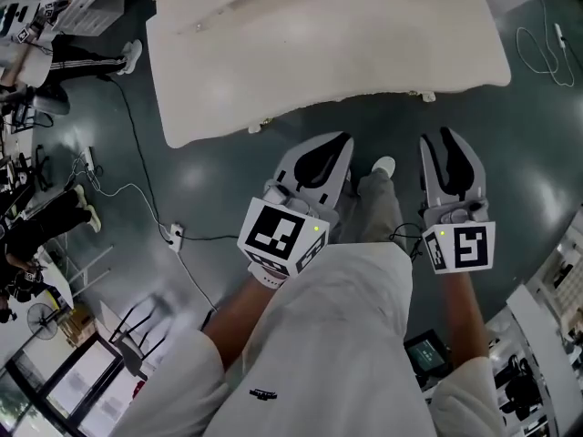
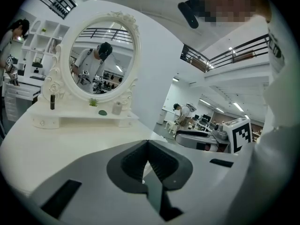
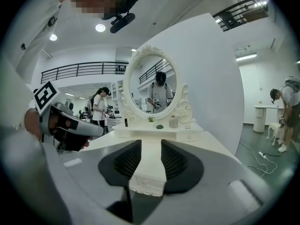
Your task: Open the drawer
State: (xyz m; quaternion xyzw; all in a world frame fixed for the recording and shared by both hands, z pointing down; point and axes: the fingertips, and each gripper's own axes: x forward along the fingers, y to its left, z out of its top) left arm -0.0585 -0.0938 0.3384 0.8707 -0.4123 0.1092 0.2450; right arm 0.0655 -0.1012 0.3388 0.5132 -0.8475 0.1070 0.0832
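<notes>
Noted white bench (image 1: 364, 53) directly ahead of person, w/ oval mirror (image 2: 101, 55) at rear on low shelf unit. Located likely drawer (image 3: 146, 184) in front apron of bench: carved white panel, seen beyond right tool (image 3: 151, 145), near it, no contact. Spotted small protrusion (image 1: 261, 126) on front edge in head view, and a second (image 1: 426, 95); poss. knobs, cannot confirm either belongs to drawer. Found drawer fully shut.

Handling, est.: rigid painted wood or similar, light-to-moderate pull, glossy face w/ little purchase. Recommend gripping a knob or handle, not carved panel edge. Expect straight pull toward person. Advise against side load, given prob. chip-prone trim.

Tool state: left tool (image 2: 148, 146) w/ jaws together, nothing betw. them, short of bench front edge. Right tool w/ jaws apart, pads clear of everything, only bench edge visible through gap.

Containers: drawer contents unseen while shut. Logged on mirror shelf a dark tube (image 2: 52, 102), small plant (image 2: 93, 101), green item (image 2: 102, 112), pale jar (image 2: 117, 108). Unable to make out jar contents.
</notes>
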